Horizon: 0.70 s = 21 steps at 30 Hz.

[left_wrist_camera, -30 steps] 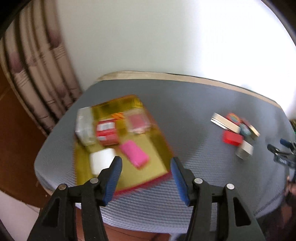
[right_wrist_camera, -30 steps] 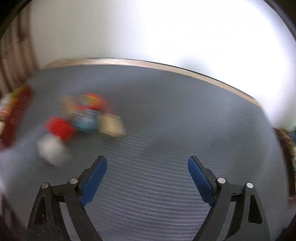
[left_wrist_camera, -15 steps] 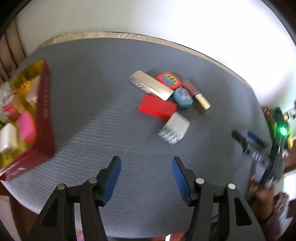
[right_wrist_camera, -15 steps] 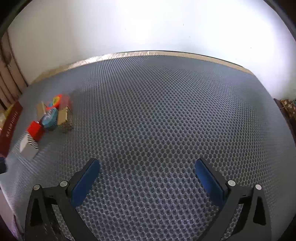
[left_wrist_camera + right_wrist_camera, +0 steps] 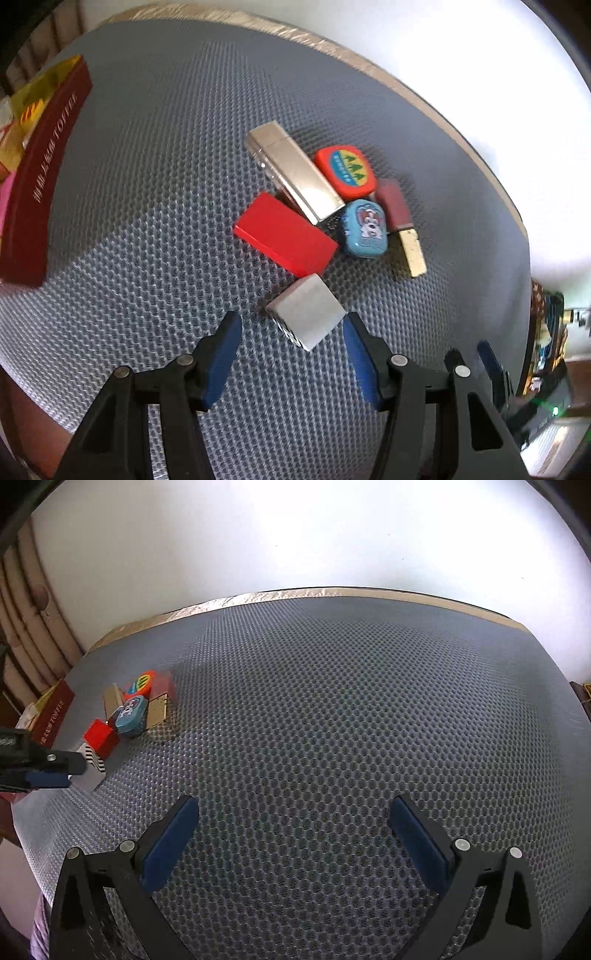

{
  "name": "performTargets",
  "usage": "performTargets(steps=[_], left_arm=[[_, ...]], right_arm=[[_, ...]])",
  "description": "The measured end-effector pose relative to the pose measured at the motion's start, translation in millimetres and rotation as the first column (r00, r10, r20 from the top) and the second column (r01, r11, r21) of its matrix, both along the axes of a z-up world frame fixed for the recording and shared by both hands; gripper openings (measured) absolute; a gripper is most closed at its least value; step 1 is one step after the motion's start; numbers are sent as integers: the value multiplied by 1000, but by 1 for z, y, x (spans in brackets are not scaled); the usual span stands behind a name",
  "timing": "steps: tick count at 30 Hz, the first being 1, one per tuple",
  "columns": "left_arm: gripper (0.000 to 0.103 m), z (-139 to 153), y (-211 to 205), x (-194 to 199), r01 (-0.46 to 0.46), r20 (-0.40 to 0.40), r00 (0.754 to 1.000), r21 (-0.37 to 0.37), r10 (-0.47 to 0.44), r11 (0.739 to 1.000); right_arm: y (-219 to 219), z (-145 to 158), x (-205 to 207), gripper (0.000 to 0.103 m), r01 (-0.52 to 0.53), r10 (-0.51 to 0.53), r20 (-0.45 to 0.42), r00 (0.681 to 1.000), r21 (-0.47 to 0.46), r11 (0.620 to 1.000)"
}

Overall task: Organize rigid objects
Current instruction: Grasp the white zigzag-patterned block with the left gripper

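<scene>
Silver box [image 5: 306,312] between open left tool [image 5: 291,334] pads, red box [image 5: 286,234] beyond, touching

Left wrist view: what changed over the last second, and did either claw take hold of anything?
The left claw swung from the tray to the loose pile and now hangs open around the silver box. The right claw has just been opening, empty. Nothing gripped; the pile lies as before.
</scene>
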<state>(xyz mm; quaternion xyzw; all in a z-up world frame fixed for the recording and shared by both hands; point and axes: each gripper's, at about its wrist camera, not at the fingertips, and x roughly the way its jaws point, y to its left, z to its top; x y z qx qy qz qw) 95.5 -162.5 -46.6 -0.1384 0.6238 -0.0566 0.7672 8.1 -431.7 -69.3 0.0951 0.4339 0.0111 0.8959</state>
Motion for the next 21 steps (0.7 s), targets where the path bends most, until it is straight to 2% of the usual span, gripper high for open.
performTargets(steps=[2,6,12,17,18,19,20,21], left_arm=[[59,-5,-3,5,-11,-13,1000,9,11,1000],[59,-5,-13,14,-16,11,1000,38,15,999],[59,-11,-17,36,-45,-5,999,17,45,999],[58,-8,-12,46,-33,27,999,17,33,999],[54,-7,-9,46,-30,34,999,13,30,999],[38,-6,-7,44,-24,43,999,15,24,1000],[32,-5,-2,38,-7,41,999,20,6,1000],[32,-5,-2,38,5,39,999,12,-6,1000]], right_arm=[[13,2,-8,103,-7,7,5,1000,2,1000],[18,3,-14,103,-19,19,6,1000,6,1000],[15,1,-10,103,-23,23,6,1000,11,1000],[11,3,-5,103,-26,25,5,1000,11,1000],[11,3,-5,103,-26,25,4,1000,11,1000],[12,3,-6,103,-26,26,5,1000,11,1000],[12,3,-6,103,-26,26,5,1000,12,1000],[12,3,-6,103,-26,26,4,1000,12,1000]])
